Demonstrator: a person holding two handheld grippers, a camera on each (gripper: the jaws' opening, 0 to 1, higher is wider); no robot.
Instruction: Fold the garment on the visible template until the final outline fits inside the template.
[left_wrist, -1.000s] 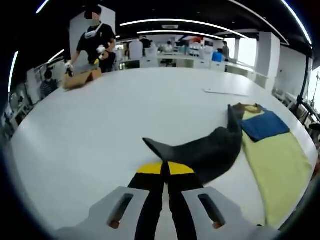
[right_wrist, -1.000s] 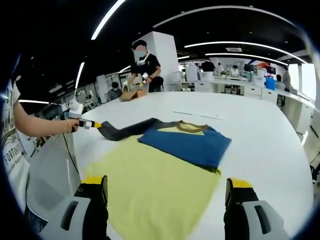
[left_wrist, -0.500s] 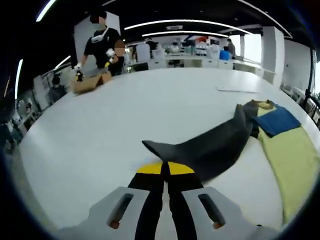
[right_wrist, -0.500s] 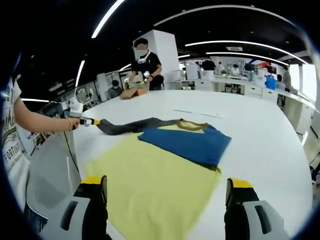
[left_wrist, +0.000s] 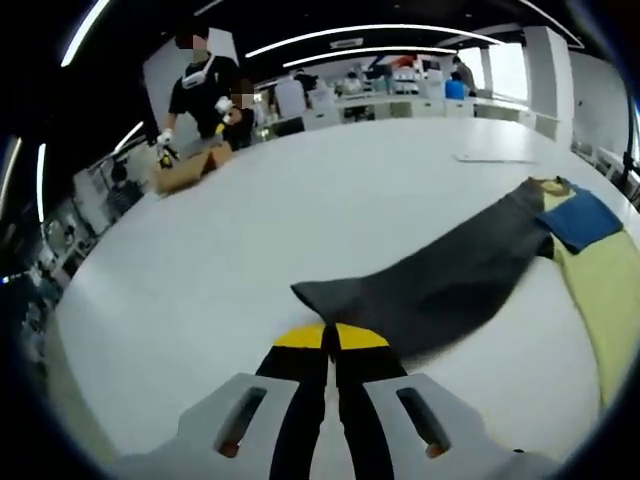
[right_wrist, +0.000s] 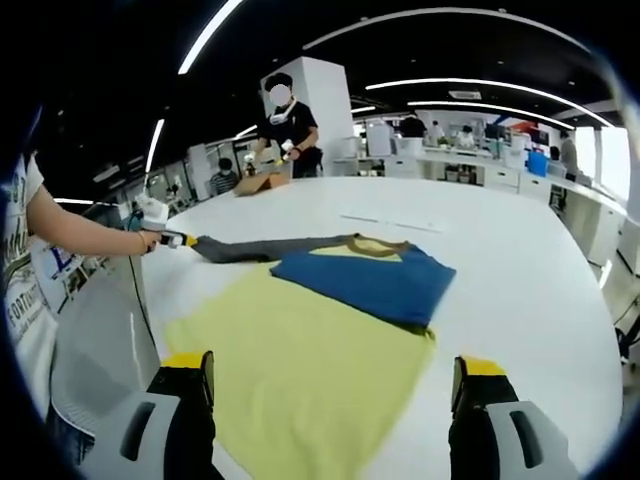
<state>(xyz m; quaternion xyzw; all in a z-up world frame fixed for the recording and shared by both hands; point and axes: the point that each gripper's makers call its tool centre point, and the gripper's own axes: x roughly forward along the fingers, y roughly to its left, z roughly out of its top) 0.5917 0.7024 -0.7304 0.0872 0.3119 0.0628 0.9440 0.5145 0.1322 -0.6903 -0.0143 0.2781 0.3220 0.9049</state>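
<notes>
Between the closed jaws of the left gripper (left_wrist: 330, 338) sits the cuff end of a dark grey sleeve (left_wrist: 440, 285), clamped tight. From those jaws the sleeve runs forward and to the right across the white table (left_wrist: 300, 210), stretched out long, to the blue garment (left_wrist: 585, 218) on the yellow template (left_wrist: 615, 295).

Ahead of the right gripper (right_wrist: 335, 385), whose jaws stand wide apart with nothing between them, the template (right_wrist: 290, 370) spreads on the table just beyond the tips, and the folded blue body (right_wrist: 365, 280) lies on its far part. To the left, the person's forearm (right_wrist: 75, 245) reaches out level, holding the left gripper (right_wrist: 175, 240) with the sleeve (right_wrist: 270, 246) drawn sideways from the garment toward it.
</notes>
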